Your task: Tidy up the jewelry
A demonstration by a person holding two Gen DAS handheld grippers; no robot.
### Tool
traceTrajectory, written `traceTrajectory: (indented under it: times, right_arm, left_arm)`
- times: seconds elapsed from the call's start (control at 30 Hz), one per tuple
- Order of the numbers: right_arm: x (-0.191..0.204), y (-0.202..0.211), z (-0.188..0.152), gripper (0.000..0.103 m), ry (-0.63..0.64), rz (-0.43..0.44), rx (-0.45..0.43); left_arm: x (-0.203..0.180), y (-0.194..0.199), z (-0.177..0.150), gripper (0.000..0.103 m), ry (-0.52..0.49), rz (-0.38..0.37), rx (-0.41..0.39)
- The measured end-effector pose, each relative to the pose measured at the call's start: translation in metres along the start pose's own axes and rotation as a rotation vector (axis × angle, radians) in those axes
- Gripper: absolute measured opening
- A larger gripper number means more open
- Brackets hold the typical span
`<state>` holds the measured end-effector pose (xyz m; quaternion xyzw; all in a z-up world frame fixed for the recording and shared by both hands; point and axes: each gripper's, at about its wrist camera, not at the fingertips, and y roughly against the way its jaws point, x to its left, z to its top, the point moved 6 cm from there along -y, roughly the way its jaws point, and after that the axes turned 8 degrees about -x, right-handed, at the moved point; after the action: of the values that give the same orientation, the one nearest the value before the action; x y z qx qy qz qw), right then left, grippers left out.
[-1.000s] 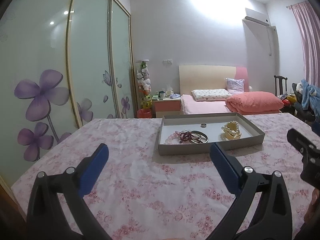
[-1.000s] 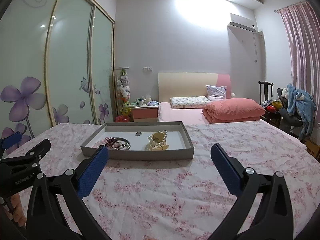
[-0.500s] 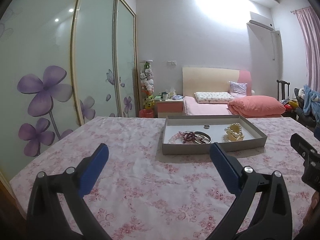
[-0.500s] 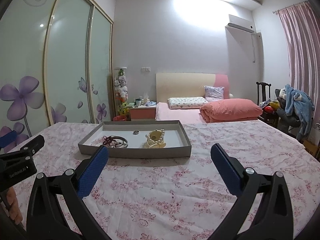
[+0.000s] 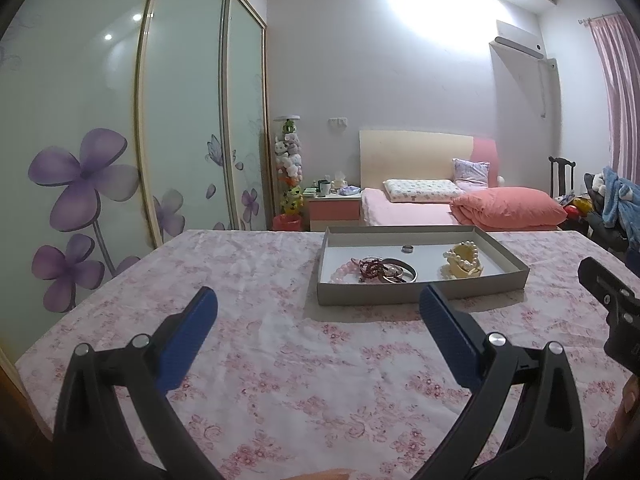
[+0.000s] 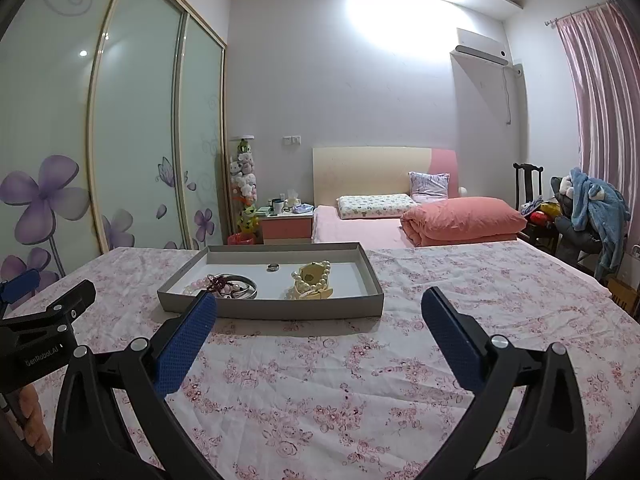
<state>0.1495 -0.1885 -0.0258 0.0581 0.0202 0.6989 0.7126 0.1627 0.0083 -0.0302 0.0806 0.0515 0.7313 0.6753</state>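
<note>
Both grippers, left (image 5: 318, 302) marked "GenRobot.AI" and right (image 6: 319, 304), have neared the tray (image 6: 276, 308), jaws released.

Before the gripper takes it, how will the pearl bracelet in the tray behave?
The pearl bracelet looks like strung round beads, so probably floppy and light. It is draped over a cream piece, which may lift with it. The smooth beads could slip.

Left claw (image 5: 318, 304) of black plastic arms with silver screws, blue textured pads (image 5: 188, 336), right claw (image 6: 319, 308) alike, white "GenRobot.AI" lettering lower left
</note>
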Motion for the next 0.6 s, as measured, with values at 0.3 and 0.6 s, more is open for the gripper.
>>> traceTrajectory:
  times: [0.3, 0.6]
  right_arm:
    - [0.0010, -0.0005, 0.0002, 0.101, -0.003, 0.000, 0.003]
    - [0.0020, -0.0013, -0.0014, 0.101, -0.009, 0.000, 0.010]
  left_arm:
    - [-0.0035, 0.0000, -0.0012, 0.099, -0.004, -0.004, 0.005]
    - [-0.0039, -0.0011, -0.0029, 0.099, -0.003, -0.004, 0.009]
